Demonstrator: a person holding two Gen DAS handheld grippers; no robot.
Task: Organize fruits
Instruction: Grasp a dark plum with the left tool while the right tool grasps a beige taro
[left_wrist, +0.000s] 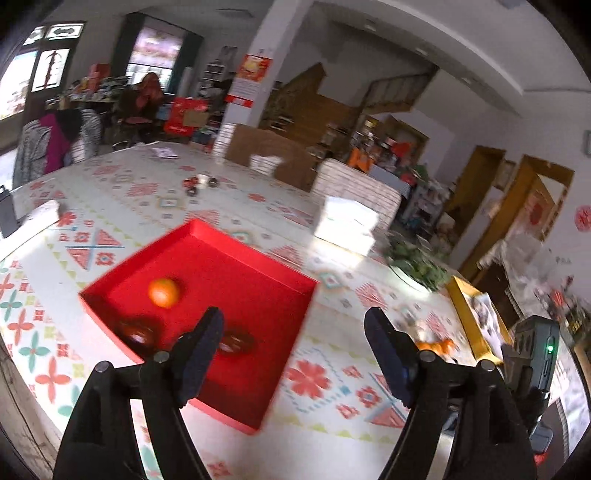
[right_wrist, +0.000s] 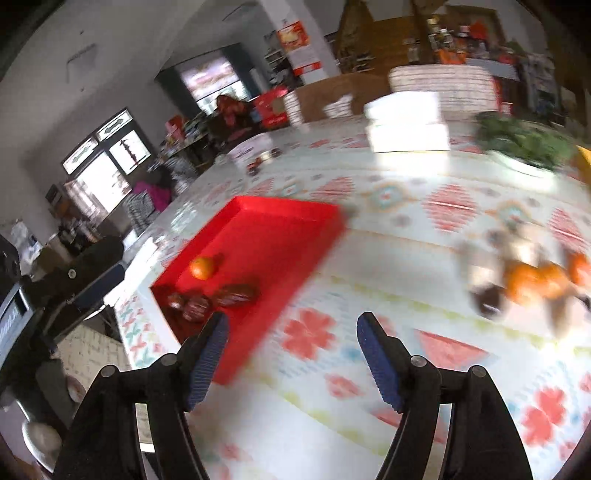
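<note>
A red tray (left_wrist: 258, 280) lies on the patterned tablecloth; it also shows in the right wrist view (right_wrist: 280, 229). In it sit an orange (left_wrist: 164, 292) (right_wrist: 202, 267) and some dark red fruits (left_wrist: 138, 334) (right_wrist: 195, 304). My left gripper (left_wrist: 293, 332) is open and empty, above the tray's near right part. My right gripper (right_wrist: 291, 332) is open and empty, above the cloth just right of the tray. A blurred pile of oranges (right_wrist: 535, 282) with dark and pale items lies on the cloth at the right; part of it shows in the left wrist view (left_wrist: 436, 345).
A bowl of green leaves (right_wrist: 524, 147) (left_wrist: 417, 264), white boxes (right_wrist: 406, 122) (left_wrist: 347, 225) and a cardboard box (left_wrist: 269, 151) stand farther back. A gold-framed box (left_wrist: 476, 317) lies at the right. Small dark items (left_wrist: 194, 184) lie mid-table. The other gripper's body (left_wrist: 532, 354) (right_wrist: 55, 291) shows at each view's edge.
</note>
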